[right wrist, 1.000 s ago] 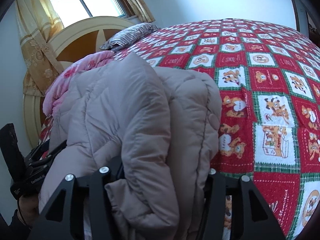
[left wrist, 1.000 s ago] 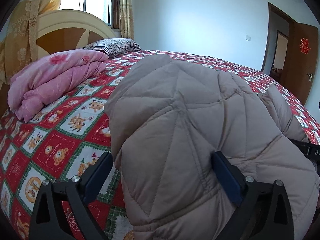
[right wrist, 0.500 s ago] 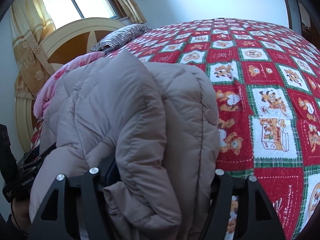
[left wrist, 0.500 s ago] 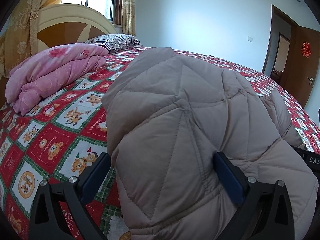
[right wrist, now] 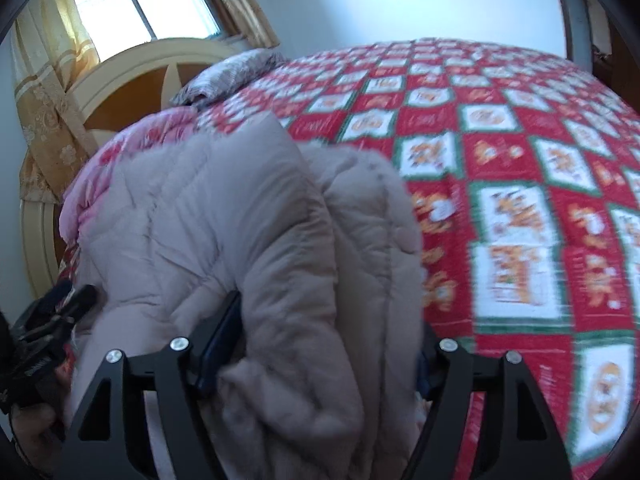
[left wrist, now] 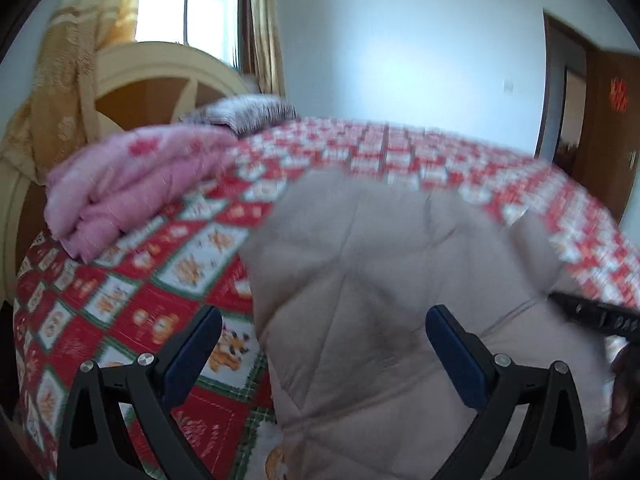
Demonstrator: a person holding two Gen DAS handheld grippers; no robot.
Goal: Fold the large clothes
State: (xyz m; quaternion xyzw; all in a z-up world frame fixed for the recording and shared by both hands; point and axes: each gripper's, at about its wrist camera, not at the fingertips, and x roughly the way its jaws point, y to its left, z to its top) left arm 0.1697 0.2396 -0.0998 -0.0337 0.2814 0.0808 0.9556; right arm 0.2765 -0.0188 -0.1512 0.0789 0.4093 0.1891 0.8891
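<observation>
On the red patterned bedspread, with folded beige padded coat between spread left gripper and opening right gripper, release fully, withdraw gently without dragging layers.

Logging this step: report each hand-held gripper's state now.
Left hand-held gripper: open, beige quilted padded coat between its fingers, ungripped.
Right hand-held gripper: opening, coat bundle between its fingers.

White walls; daylit window with gold curtains; arched headboard; brown door.
</observation>
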